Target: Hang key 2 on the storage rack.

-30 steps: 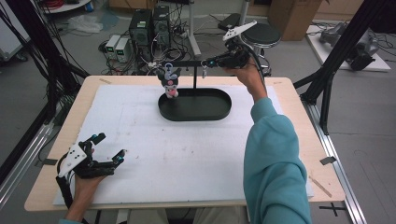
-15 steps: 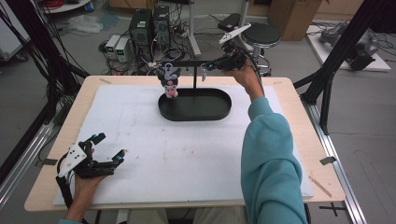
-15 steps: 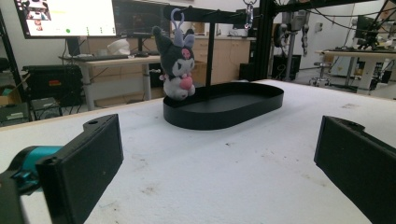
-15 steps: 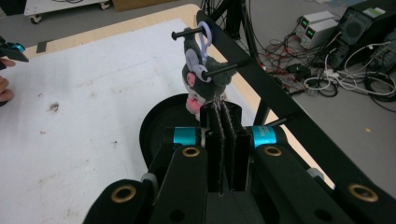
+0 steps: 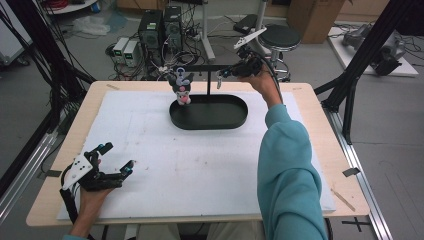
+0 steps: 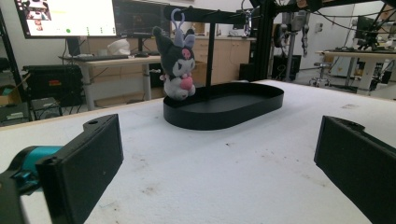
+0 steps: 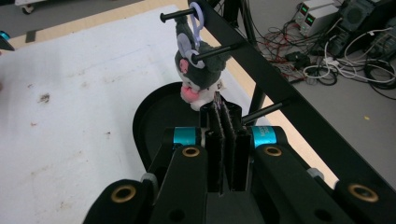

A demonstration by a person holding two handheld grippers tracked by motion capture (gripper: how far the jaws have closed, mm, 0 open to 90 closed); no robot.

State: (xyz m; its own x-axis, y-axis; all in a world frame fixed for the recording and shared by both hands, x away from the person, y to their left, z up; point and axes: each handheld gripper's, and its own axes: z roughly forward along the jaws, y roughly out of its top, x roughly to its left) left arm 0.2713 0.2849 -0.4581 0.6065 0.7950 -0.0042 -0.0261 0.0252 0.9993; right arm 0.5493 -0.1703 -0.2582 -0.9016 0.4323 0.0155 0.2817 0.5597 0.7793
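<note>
Right gripper view, plush toy [image 7: 198, 70] hanging just beyond clenched right fingers [image 7: 229, 140], left fingers [image 6: 100, 163] released

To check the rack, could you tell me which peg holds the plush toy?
The end peg, farthest from the right gripper: the plush toy hangs on it; the other two are bare.

One plush toy [image 5: 181, 88], one black tray [image 5: 208, 120], one rack [image 5: 209, 67], two claws.

At twelve o'clock we see computer towers [image 5: 160, 27] amid cables on grey floor [image 5: 395, 130]; a black stool [image 5: 280, 37] at one o'clock; lit monitors [image 6: 67, 17].
</note>
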